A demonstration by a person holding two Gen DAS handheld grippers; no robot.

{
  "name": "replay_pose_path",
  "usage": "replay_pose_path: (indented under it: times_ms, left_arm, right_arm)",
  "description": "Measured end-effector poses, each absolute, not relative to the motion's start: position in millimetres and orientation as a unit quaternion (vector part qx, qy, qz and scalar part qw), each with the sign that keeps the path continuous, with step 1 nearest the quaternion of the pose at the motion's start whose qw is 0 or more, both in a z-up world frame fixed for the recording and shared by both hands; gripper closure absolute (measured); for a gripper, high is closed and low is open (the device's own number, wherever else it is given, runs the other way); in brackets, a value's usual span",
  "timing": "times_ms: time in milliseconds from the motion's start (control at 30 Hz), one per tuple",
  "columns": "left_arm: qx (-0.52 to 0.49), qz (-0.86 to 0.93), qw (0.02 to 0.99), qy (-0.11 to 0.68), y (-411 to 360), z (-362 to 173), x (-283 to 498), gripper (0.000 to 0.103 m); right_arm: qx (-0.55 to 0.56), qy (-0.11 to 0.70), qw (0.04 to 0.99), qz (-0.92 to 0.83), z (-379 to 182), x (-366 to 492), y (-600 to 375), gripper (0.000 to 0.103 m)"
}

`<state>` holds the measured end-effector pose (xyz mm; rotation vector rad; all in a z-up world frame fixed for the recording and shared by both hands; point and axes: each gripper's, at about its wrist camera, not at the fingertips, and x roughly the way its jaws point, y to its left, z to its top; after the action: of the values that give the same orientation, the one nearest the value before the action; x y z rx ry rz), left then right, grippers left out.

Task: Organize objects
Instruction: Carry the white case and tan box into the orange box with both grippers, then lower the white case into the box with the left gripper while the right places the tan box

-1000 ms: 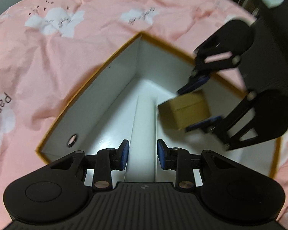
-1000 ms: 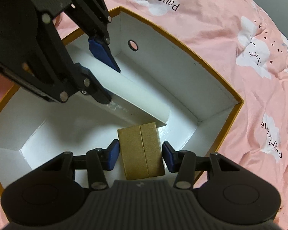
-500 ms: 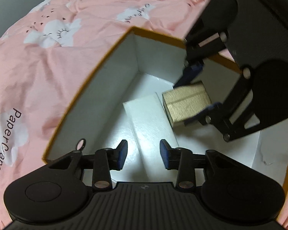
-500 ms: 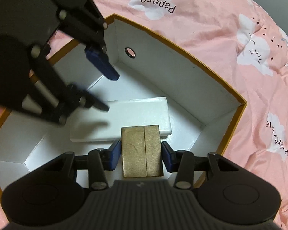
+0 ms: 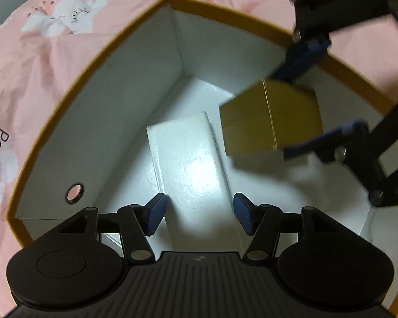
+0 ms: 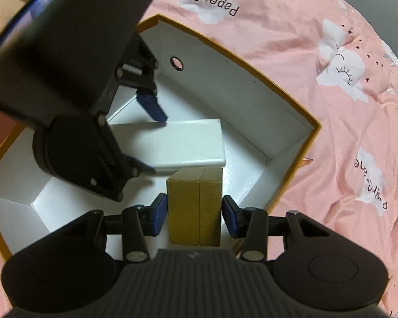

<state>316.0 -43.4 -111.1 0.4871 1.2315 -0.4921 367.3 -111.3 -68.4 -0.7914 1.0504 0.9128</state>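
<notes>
Right claw [image 6: 195,216] grips gold box [image 6: 195,206] beside white box [image 6: 172,143].

We noted a crumpled pink cloth sheet [image 6: 291,53]; a storage box [image 5: 135,84] of matt white card edged in ochre; a glossy white carton [image 5: 188,164]; a finely textured gold-paper box [image 6: 195,206]; and matt black plastic grippers with ribbed housings.

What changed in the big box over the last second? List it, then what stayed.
The left gripper let go of the white box: its jaws have just been opening, and the box, tilted a second ago, lies flat on the floor of the orange-rimmed box, between the open pads. The left gripper also came lower. Unchanged: the right gripper grips the gold box.
</notes>
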Motion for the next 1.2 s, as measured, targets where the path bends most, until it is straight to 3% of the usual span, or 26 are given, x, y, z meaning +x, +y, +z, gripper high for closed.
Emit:
replay_pose_path:
  times_ms: [67,200,267,367,533,733,833,967,1000,1067,1133,1167,1200]
  left_arm:
    - [0.253,-0.236,0.758,0.553,-49,-112,312,0.034]
    - [0.298,-0.257,0.742,0.542,-52,-111,311,0.051]
    - [0.339,-0.26,0.734,0.528,-51,-112,309,0.054]
    - [0.37,-0.281,0.725,0.508,-52,-110,308,0.051]
    - [0.46,-0.288,0.707,0.453,-66,-116,291,0.038]
    - [0.363,-0.25,0.723,0.532,-53,-120,318,0.033]
    - [0.353,-0.269,0.729,0.521,-50,-117,318,0.047]
    - [0.415,-0.331,0.706,0.469,-60,-112,297,0.088]
    - [0.425,-0.338,0.699,0.465,-62,-111,298,0.091]
    - [0.436,-0.342,0.69,0.466,-64,-108,302,0.089]
    - [0.423,-0.318,0.698,0.482,-64,-106,312,0.08]
    - [0.408,-0.305,0.706,0.492,-59,-105,316,0.064]
    - [0.385,-0.295,0.72,0.497,-57,-102,322,0.039]
  right_arm:
    - [-0.356,0.467,0.697,0.412,-67,359,-121,0.056]
    - [-0.358,0.468,0.698,0.407,-61,350,-129,0.056]
    - [-0.352,0.474,0.702,0.399,-61,351,-128,0.056]
    - [-0.329,0.484,0.711,0.39,-55,349,-130,0.056]
    - [-0.319,0.49,0.715,0.383,-51,343,-133,0.056]
    - [-0.329,0.482,0.719,0.378,-49,342,-132,0.056]
    - [-0.325,0.481,0.72,0.38,-46,343,-133,0.056]
    - [-0.329,0.485,0.715,0.381,-46,344,-132,0.056]
    - [-0.327,0.489,0.714,0.38,-48,345,-132,0.056]
    - [-0.321,0.498,0.714,0.373,-47,346,-132,0.056]
    - [-0.321,0.497,0.716,0.371,-46,345,-132,0.056]
    - [-0.322,0.495,0.716,0.372,-46,345,-132,0.056]
    - [-0.321,0.495,0.716,0.373,-44,344,-133,0.056]
